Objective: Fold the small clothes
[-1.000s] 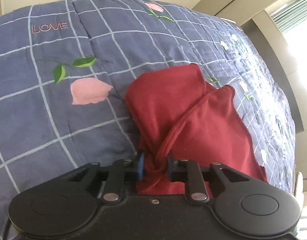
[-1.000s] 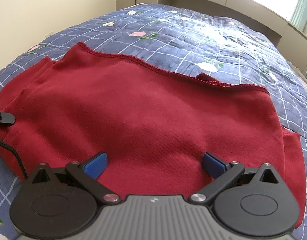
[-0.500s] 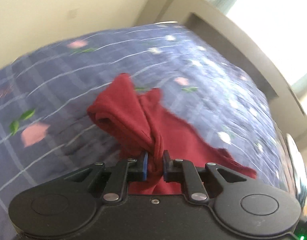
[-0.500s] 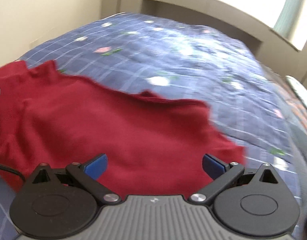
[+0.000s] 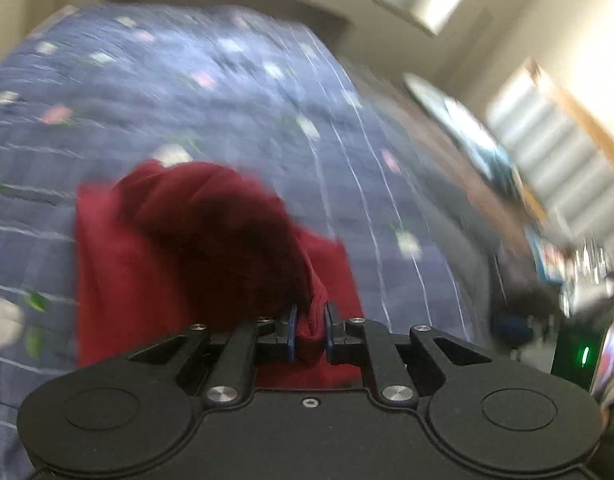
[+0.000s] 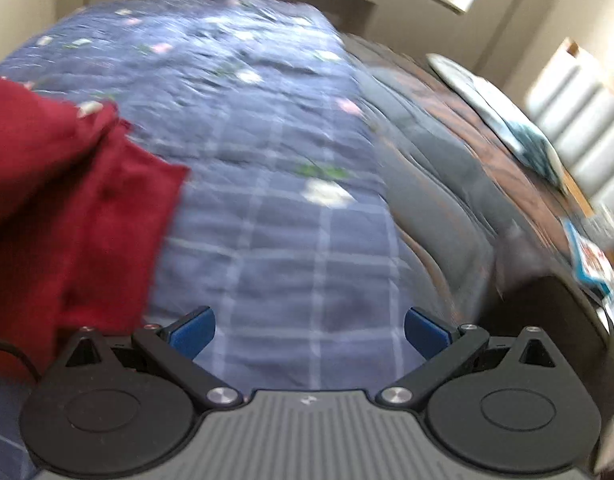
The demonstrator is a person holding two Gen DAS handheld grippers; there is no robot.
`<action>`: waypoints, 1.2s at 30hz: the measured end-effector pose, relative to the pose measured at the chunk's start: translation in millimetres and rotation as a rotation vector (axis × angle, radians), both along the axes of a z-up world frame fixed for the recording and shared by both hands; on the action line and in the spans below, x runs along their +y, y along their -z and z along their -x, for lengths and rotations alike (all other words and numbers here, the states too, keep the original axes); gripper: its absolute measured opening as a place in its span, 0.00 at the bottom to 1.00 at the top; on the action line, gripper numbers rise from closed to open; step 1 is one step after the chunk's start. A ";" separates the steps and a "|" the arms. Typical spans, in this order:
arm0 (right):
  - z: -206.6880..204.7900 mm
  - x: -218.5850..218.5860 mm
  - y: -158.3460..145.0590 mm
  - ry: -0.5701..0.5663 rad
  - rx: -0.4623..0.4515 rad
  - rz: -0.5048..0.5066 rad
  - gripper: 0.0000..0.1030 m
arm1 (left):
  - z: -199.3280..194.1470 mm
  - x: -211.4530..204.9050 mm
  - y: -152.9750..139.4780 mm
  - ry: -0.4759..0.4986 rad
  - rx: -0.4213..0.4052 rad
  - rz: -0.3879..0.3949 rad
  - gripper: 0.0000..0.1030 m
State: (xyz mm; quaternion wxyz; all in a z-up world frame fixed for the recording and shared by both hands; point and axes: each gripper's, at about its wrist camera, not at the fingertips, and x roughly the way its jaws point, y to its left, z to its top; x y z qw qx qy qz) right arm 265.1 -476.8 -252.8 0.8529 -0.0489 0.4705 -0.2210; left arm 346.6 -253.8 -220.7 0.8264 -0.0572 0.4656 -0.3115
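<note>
Left wrist view blurs: left tool (image 5: 309,330) clenches the red garment (image 5: 195,248) (lower hem hidden); right tool (image 6: 309,334) gapes empty.

No readable writing in either view.

Both pictures are smeared by motion. At the right edge of the right wrist view a blue-bordered printed sheet (image 6: 591,260) shows red and white marks too blurred to make out. At the lower right of the left wrist view a green light (image 5: 584,356) glows on a dark device, with no letters or figures to read.
</note>
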 end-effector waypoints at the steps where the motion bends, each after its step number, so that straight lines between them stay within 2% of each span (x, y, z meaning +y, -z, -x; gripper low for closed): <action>1: 3.6 -4.2 2.7 0.014 0.007 -0.010 1.00 | 3.7 -7.4 7.7 0.025 0.022 -0.019 0.16; 3: 10.1 -6.9 7.2 0.033 0.018 -0.031 1.00 | 9.1 -18.5 22.1 0.059 0.086 -0.032 0.16; 5: 10.8 -5.7 9.8 0.033 0.022 -0.040 1.00 | 11.2 -19.2 30.3 0.058 0.137 -0.017 0.23; 6: 9.0 -3.2 9.6 0.029 0.023 -0.043 1.00 | 15.1 -17.7 31.4 0.053 0.145 -0.014 0.30; 11: -6.2 0.8 1.2 0.005 -0.014 -0.058 1.00 | 21.5 -2.7 21.5 0.015 0.144 -0.003 0.49; 12: -10.0 0.8 -2.7 0.002 -0.031 -0.068 1.00 | 20.8 1.7 16.9 -0.002 0.142 0.005 0.58; 13: -14.3 0.6 -8.9 -0.005 -0.061 -0.093 1.00 | 21.3 5.8 13.2 -0.018 0.136 0.007 0.65; 15: -23.8 0.0 -19.7 -0.020 -0.124 -0.156 1.00 | 13.4 9.2 4.3 -0.053 0.122 0.003 0.68; 16: -29.4 0.7 -26.9 -0.035 -0.164 -0.203 1.00 | 13.1 13.5 0.5 -0.073 0.116 0.001 0.73; 17: -33.5 1.1 -32.4 -0.051 -0.194 -0.246 1.00 | 13.6 19.6 -2.8 -0.104 0.112 -0.004 0.77; 19: -48.0 3.2 -40.8 -0.095 -0.243 -0.351 1.00 | 12.9 29.8 -6.2 -0.171 0.104 -0.020 0.91; 25: -101.2 22.9 -46.2 -0.200 -0.262 -0.617 1.00 | 1.6 73.4 3.4 -0.427 0.147 -0.087 0.96; 28: -115.5 37.0 -39.1 -0.236 -0.238 -0.671 1.00 | -5.8 96.6 11.5 -0.529 0.183 -0.080 0.98; 29: -119.5 39.4 -34.5 -0.236 -0.221 -0.675 0.97 | -7.9 102.5 15.1 -0.549 0.199 -0.069 0.98; 31: -124.4 39.0 -26.1 -0.213 -0.177 -0.679 0.80 | -11.1 114.4 23.9 -0.567 0.241 -0.038 0.97; 32: -125.2 36.9 -22.5 -0.186 -0.163 -0.686 0.67 | -13.4 118.7 28.0 -0.568 0.266 -0.022 0.97; 33: -125.0 33.3 -19.1 -0.158 -0.157 -0.697 0.59 | -14.0 121.4 31.1 -0.567 0.286 -0.011 0.96; 34: -123.5 29.3 -15.9 -0.132 -0.153 -0.716 0.55 | -14.1 124.4 33.9 -0.567 0.306 0.004 0.95; 35: -121.8 25.4 -13.3 -0.114 -0.152 -0.734 0.42 | -13.9 127.2 35.9 -0.570 0.322 0.021 0.95; 36: -119.1 20.9 -12.1 -0.105 -0.155 -0.745 0.25 | -12.6 128.6 37.1 -0.570 0.329 0.032 0.95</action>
